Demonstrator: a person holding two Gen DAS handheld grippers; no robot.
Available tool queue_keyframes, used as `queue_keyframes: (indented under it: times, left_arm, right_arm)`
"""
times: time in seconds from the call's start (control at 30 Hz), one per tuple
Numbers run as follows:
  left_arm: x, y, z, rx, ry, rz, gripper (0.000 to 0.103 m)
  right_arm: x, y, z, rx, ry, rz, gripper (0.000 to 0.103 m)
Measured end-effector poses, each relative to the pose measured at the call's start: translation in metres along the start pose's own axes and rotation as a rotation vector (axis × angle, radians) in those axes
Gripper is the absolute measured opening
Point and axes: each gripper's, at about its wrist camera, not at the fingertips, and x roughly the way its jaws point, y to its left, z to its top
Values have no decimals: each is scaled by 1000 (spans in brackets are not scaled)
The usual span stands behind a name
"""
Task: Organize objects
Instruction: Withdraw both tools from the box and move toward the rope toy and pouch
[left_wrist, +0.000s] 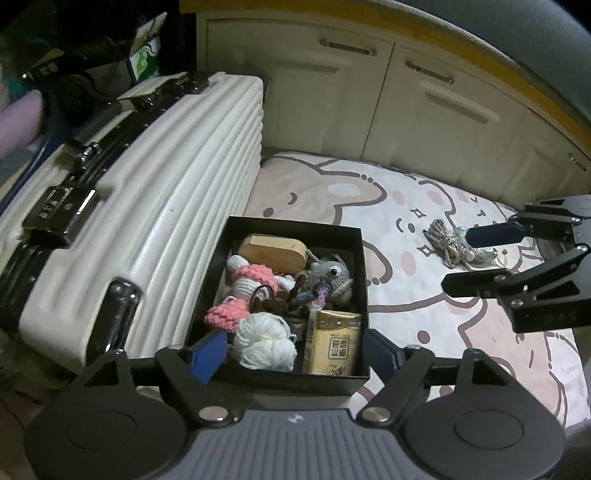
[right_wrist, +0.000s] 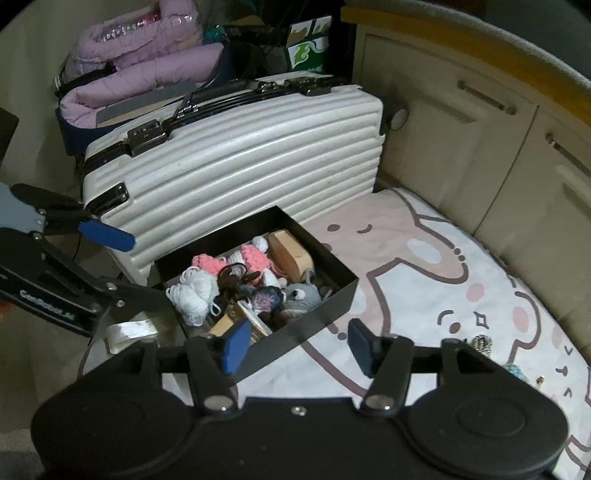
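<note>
A black open box (left_wrist: 358, 280) sits on a cartoon-print mat beside a white suitcase; it also shows in the right wrist view (right_wrist: 314, 325). It holds crochet toys, white yarn (left_wrist: 264, 343), a wooden case (left_wrist: 273, 251), a grey plush (left_wrist: 332, 275) and a yellow tissue pack (left_wrist: 334, 341). My left gripper (left_wrist: 295, 350) is open and empty at the box's near edge. My right gripper (right_wrist: 299, 349) is open and empty over the box's near corner; in the left wrist view it (left_wrist: 461, 258) hovers by a rope-and-bead bundle (left_wrist: 448, 242) on the mat.
The white ribbed suitcase (left_wrist: 147, 221) stands left of the box. Cream cabinet doors (left_wrist: 424, 110) run along the back. Lilac padded bedding (right_wrist: 147, 62) and a green carton (right_wrist: 306, 51) lie behind the suitcase. Small beaded items (right_wrist: 484, 343) lie on the mat (right_wrist: 424, 280).
</note>
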Motion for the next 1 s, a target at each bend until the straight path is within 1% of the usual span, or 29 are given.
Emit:
queue_keyframes:
  times: [0.07,0.17,0.27,0.37,0.53,0.6,0.73,1.0]
  left_arm:
    - [-5,-1,-3,-2,-10,12,90]
    - [-11,-3,-8,-3,-25,32,97]
    - [-16,-4,-12,-20,-39,44,101]
    - [-19,-6,-15,-31,-48,57,103]
    - [-20,-10,-19,-41,-53,73,103]
    - [-20,-13,-21,-41,-57,81,103]
    - [-19,-15,-24,-53,-60,84,103]
    - [-15,-15,-26,-85,-66,95,103]
  right_arm:
    - [-4,-2,-3,6,-11,-5,66]
    - [-9,-4,-9,13,-24,-21,73]
    - [-13,-6,-15,24,-35,-29,82]
    - [-16,-8,-20,28,-42,-32,85]
    - [-22,-12,-27,45,-65,-42,101]
    - [-23,-14,-30,60,-82,-52,103]
    - [-23,-19,-34,78,-98,-66,103]
    - [-18,-25,-40,90,-84,-71,103]
